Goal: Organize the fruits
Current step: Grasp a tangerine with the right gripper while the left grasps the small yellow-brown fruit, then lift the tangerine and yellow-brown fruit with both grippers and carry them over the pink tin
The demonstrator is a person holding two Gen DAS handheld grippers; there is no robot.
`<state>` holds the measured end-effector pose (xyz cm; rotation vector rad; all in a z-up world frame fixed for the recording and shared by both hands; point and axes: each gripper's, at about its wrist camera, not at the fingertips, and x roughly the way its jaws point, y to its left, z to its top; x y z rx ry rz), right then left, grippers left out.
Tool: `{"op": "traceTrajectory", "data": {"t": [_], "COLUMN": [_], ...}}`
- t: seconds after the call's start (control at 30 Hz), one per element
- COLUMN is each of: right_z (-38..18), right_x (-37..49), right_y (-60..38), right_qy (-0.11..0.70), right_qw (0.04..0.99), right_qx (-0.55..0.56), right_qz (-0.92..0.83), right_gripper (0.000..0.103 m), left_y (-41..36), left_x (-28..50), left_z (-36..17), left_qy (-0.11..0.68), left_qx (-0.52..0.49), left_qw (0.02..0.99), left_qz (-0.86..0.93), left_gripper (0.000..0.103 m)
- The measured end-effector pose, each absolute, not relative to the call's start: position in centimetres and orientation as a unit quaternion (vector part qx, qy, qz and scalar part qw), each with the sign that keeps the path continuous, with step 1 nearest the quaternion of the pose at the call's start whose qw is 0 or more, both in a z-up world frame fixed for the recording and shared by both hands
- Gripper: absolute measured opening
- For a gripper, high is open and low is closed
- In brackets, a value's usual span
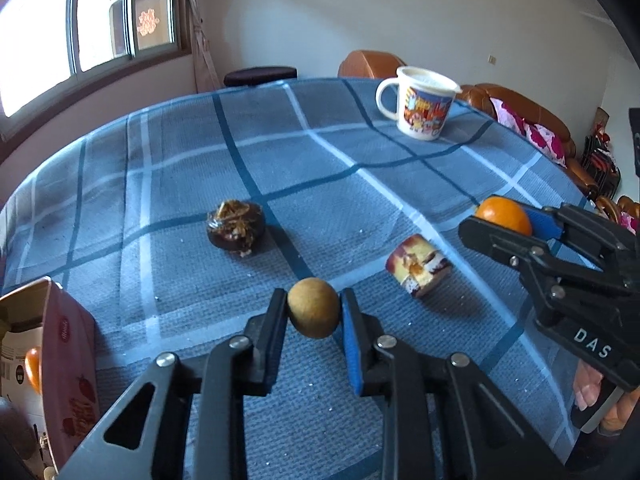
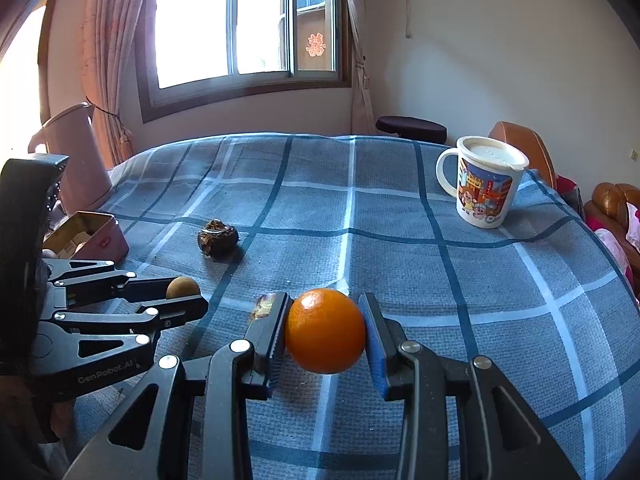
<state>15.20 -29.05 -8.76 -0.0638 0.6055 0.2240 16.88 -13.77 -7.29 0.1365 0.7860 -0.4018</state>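
A blue plaid tablecloth point(image 1: 320, 168) covers the whole table beneath both grippers and carries everything else. Far beyond the jaws of the right gripper point(image 2: 325, 334), off to their right near the cloth's far edge, a white mug point(image 2: 482, 182) with a cartoon print stands upright, a lid on its top. To the left of the left gripper point(image 1: 314, 314), at the near edge of the table, a pink tin box point(image 1: 68, 364) stands open; one orange fruit shows inside it in the left wrist view. The right gripper's jaws pinch an orange point(image 2: 325, 330) by its two sides, the pads pressed against the skin. Between the two grippers, just to the right of the left jaws, a small wrapped cake point(image 1: 418, 270) lies tilted on the cloth; in the right wrist view it is mostly hidden behind the right gripper's left finger. Ahead of the left jaws and slightly to their left, well apart from them, sits a dark wrapped snack point(image 1: 236, 228). The left gripper's jaws are pressed onto a small brown round fruit point(image 1: 313, 313), one pad touching each side of it.
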Motion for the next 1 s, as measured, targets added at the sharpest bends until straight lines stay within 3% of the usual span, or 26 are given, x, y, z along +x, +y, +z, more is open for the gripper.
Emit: {"op": "traceTrajectory", "data": {"t": [1.0], "right_z": [-7.6], "right_x": [13.3], "right_y": [-29.2], "right_qy": [0.237], "right_qw": [0.963], "right_qx": [-0.028], "right_qz": [0.127], "right_gripper": [0.037], "left_y": [-12.3], "left_x": [14.1], "left_z": [-4.8], "left_qy": [0.285], "left_qx": [0.050], "left_qw": [0.942], "left_qz": [-0.170], "left_gripper": [0.028]}}
